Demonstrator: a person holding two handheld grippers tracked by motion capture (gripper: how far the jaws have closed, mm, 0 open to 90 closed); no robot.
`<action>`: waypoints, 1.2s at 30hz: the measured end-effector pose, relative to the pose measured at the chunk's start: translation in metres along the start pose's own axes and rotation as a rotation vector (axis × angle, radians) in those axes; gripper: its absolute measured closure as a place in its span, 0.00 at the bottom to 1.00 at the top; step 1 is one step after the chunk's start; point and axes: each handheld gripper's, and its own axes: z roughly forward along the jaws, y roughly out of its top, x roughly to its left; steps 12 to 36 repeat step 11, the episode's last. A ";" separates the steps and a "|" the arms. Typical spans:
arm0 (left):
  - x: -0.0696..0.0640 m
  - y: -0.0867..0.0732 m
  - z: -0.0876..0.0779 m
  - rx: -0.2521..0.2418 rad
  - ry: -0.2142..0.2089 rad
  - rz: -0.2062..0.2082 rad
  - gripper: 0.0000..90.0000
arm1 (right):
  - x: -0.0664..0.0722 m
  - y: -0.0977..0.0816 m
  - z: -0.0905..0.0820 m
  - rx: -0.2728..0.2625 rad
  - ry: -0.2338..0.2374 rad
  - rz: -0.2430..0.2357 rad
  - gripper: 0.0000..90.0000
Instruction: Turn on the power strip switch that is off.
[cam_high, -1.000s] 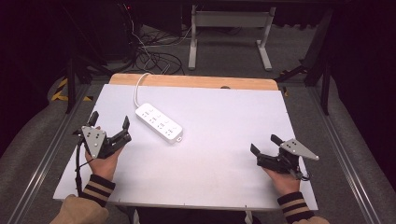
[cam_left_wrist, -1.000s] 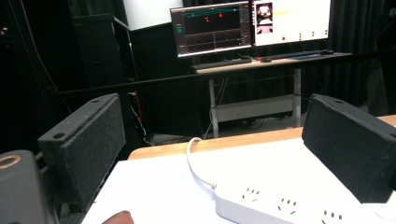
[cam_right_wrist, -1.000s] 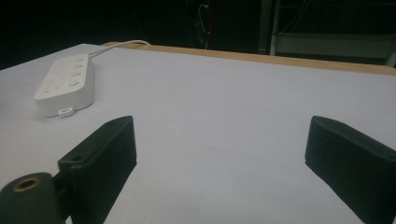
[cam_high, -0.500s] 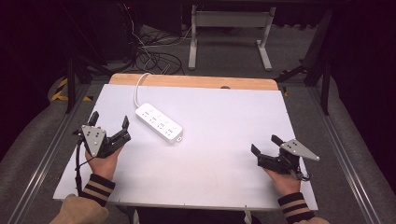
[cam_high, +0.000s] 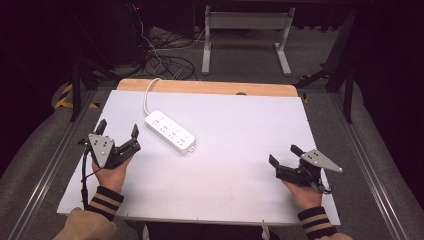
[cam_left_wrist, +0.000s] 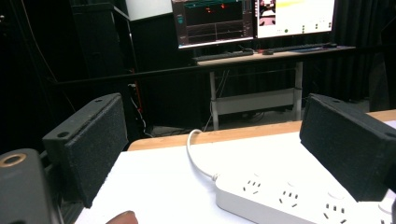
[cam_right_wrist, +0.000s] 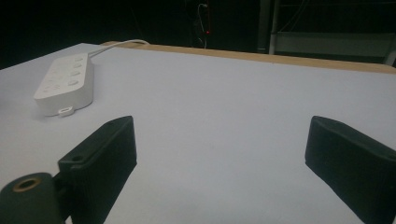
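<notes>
Left claw (cam_high: 118, 131) rests near the table's left edge, held in the person's left hand (cam_high: 111, 172), its jaws standing wide apart and gripping nothing. In the left gripper view the two black padded jaws frame the power strip (cam_left_wrist: 299, 198), which lies just ahead of them and apart from both pads. Right claw (cam_high: 284, 155) sits low near the table's front right corner, held in the person's right hand (cam_high: 305, 192); its jaws are likewise spread wide and hold nothing, with bare table surface between them in the right gripper view. The power strip (cam_high: 170, 132) is white, with a row of sockets on its upper face, and lies flat on the table (cam_high: 235, 125) in the left half, angled so that one end points toward the far left corner and the other toward the table's middle. It is just beside the left claw and well apart from the right claw. Its white cable (cam_high: 148, 93) runs from the far end toward the far edge, crossing the wooden strip (cam_high: 210, 88) exposed along that edge. Both forearms enter over the near edge, each in a striped cuff (cam_high: 106, 201).
</notes>
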 end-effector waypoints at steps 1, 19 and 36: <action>0.000 0.000 0.000 0.000 0.000 0.000 0.09 | 0.000 0.000 0.000 0.000 0.000 0.000 0.10; 0.000 -0.001 0.001 0.005 -0.001 0.001 0.10 | 0.000 0.000 0.001 0.001 0.000 -0.001 0.10; 0.000 -0.001 0.001 0.005 -0.001 0.001 0.10 | 0.000 0.000 0.001 0.001 0.000 -0.001 0.10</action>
